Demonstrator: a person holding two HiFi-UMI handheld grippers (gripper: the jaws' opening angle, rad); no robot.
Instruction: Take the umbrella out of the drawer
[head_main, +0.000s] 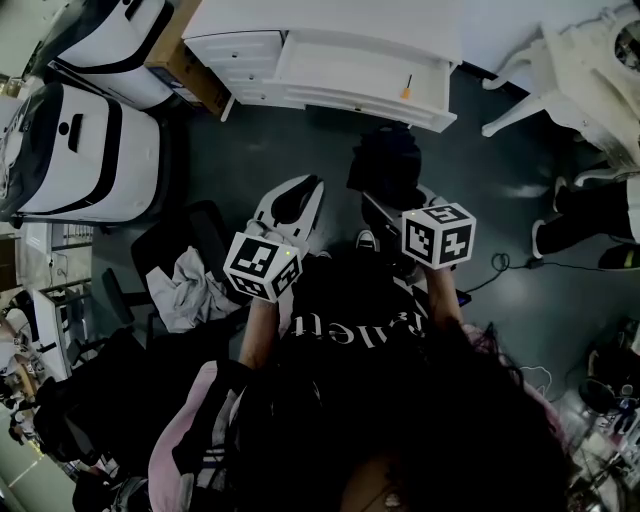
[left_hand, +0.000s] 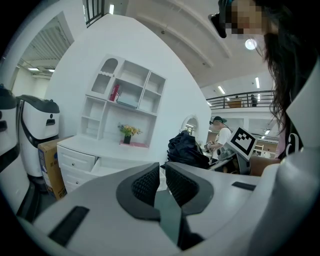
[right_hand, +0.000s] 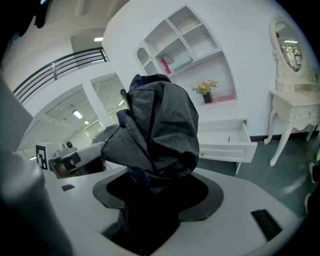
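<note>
The white dresser fills the far side of the dark floor, and its wide drawer stands pulled out. It looks almost bare from here, apart from one small orange-tipped item I can't identify.

The umbrella is already out of the drawer. It is held up in front of the person, well apart from the dresser. It is a folded compact one, and its dark fabric is loose and bunched rather than strapped tight.

The right gripper pinches it low down, with the canopy billowing above the jaws. I'd judge it light, soft outside and stiff at the core. The cloth would likely slide or crumple under the pads, so a hold that catches the shaft or the ribs bundled inside should be surer than one on fabric alone. It isn't fragile, though a rib could bend under a hard squeeze.

The left gripper hangs alongside with its jaws pressed nearly together on nothing.
</note>
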